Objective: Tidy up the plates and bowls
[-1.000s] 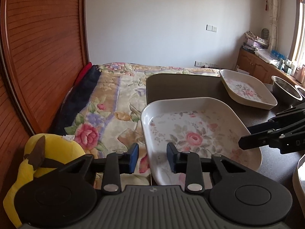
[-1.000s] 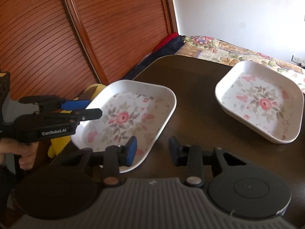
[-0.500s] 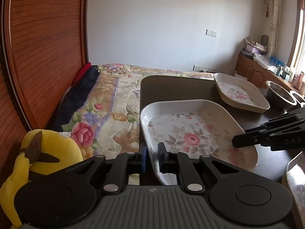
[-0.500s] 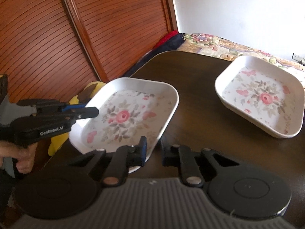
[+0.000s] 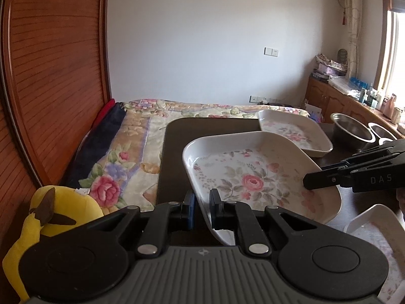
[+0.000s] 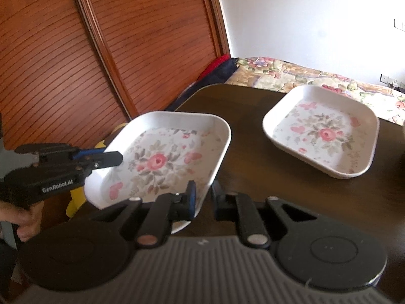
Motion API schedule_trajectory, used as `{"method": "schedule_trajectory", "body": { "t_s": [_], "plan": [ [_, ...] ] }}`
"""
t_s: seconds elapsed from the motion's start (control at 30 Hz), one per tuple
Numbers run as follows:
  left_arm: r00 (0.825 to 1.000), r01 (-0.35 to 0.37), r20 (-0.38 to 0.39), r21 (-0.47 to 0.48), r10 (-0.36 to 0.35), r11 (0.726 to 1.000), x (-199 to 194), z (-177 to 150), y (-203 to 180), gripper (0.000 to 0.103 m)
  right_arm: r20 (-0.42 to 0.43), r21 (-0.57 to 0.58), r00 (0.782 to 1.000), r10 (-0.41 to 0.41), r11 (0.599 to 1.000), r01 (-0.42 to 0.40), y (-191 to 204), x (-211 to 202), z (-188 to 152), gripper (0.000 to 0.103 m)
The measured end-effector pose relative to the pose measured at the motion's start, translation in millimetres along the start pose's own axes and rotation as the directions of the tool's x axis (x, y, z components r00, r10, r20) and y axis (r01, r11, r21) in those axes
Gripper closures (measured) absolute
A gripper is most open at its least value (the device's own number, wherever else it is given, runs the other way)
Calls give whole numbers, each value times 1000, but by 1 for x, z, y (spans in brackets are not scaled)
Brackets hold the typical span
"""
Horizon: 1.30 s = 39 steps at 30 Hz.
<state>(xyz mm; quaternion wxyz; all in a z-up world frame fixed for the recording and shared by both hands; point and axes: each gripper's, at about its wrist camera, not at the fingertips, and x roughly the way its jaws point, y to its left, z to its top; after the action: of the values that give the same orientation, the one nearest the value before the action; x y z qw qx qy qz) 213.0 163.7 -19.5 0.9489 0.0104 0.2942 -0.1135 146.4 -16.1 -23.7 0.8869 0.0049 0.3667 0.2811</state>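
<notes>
Plate [image 5: 253,174]: white, square, rounded corners, pink rose print.

Daylight enters from the window [image 5: 395,50] at the upper right of the left view; fisheye bending curves the edges, and the right view is slightly soft.

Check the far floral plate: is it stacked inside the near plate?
No, the far floral plate sits apart on the dark table, with bare tabletop between it and the near plate.
</notes>
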Motion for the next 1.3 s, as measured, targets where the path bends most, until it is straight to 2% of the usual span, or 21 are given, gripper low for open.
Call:
{"method": "schedule_trajectory", "body": {
  "t_s": [0.57,1.03,1.3],
  "plan": [
    [995,77,54,62,-80,995,-43,-22,-78,61,73,20,996,-57,998,56,-15,-74,-40,89],
    [987,133,80,45,-137,990,-88,-66,-125,61,120,27,992,-44,999,41,-22,-134,-96,89],
    [987,134,81,74,-140,988,-89,-73,-146,61,125,32,991,-41,999,37,-30,-146,-118,89]
  ]
}}
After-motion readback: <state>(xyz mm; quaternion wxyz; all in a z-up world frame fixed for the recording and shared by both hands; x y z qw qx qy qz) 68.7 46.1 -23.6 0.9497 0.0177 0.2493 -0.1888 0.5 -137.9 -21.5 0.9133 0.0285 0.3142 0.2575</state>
